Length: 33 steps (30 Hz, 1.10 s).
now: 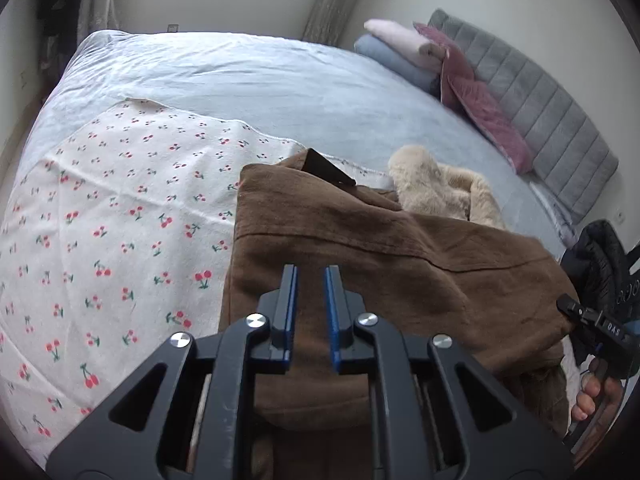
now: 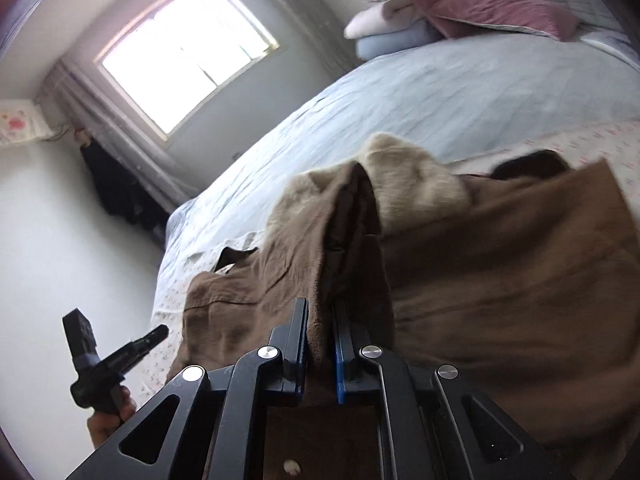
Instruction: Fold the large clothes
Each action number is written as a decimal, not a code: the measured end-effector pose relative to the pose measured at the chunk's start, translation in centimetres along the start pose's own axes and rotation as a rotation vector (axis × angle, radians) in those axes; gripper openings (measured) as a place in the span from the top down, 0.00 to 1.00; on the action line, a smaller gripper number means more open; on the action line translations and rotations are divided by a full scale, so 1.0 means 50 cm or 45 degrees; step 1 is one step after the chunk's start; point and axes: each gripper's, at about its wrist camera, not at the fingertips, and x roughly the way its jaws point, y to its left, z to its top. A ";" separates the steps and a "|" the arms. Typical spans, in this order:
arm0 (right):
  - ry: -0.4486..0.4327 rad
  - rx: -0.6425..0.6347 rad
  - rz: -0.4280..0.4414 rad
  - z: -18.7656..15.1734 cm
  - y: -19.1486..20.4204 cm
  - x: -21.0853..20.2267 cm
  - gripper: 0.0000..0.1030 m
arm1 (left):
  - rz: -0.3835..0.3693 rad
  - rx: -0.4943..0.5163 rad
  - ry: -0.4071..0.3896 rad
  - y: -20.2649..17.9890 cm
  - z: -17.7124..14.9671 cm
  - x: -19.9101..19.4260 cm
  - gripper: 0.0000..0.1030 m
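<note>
The brown woven garment with a pale fleecy lining (image 1: 400, 264) lies half-folded on the near right part of the bed, partly over a white sheet printed with red cherries (image 1: 100, 216). Its long axis runs from near left to far right, with the fleecy collar end (image 1: 436, 192) at the far right.

In the right wrist view a ridge of its brown cloth (image 2: 320, 320) rises straight ahead into the right gripper (image 2: 320, 344), whose jaws are pressed together, pinching that fold.

The left gripper (image 1: 311, 312) hangs above the near edge of the garment. Its blue pads (image 1: 330, 312) stand close with only a narrow gap, and no cloth shows between them.

Judged from this, the right hand is the one with a hold, so the next fold would likely carry its pinched edge across towards the left.

Beyond lie the pale blue bedspread (image 1: 248, 76), stacked pillows (image 1: 400, 48) and a grey padded headboard (image 1: 540, 108).
</note>
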 end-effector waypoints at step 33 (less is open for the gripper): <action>0.120 -0.242 -0.388 -0.118 0.035 -0.246 0.27 | 0.010 0.231 0.227 -0.155 -0.130 -0.120 0.14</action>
